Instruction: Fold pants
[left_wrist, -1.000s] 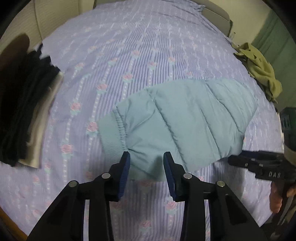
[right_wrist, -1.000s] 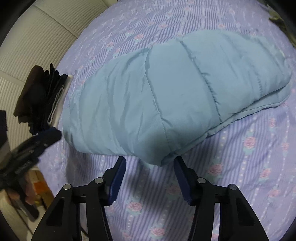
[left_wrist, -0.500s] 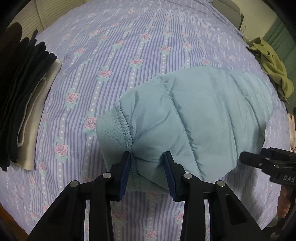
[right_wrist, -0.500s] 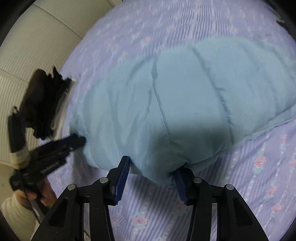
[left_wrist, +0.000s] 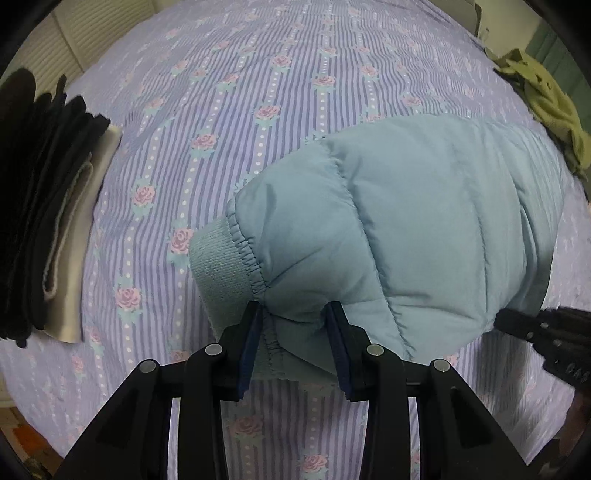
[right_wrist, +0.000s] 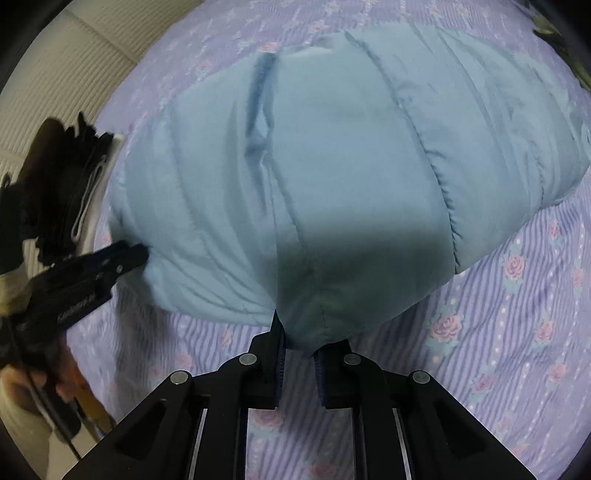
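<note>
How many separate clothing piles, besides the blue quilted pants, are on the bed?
2: a dark folded stack at the bed's left edge, and an olive garment far right. Others may lie out of view.

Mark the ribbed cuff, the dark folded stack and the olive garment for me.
ribbed cuff (left_wrist: 221, 262), left wrist view, middle of the knit band.
dark folded stack (left_wrist: 40, 206), left wrist view, top black layer.
olive garment (left_wrist: 546, 99), left wrist view, crumpled middle.

Pants (left_wrist: 424, 229) on bed (left_wrist: 258, 92); clothes stack (left_wrist: 40, 206) left
</note>
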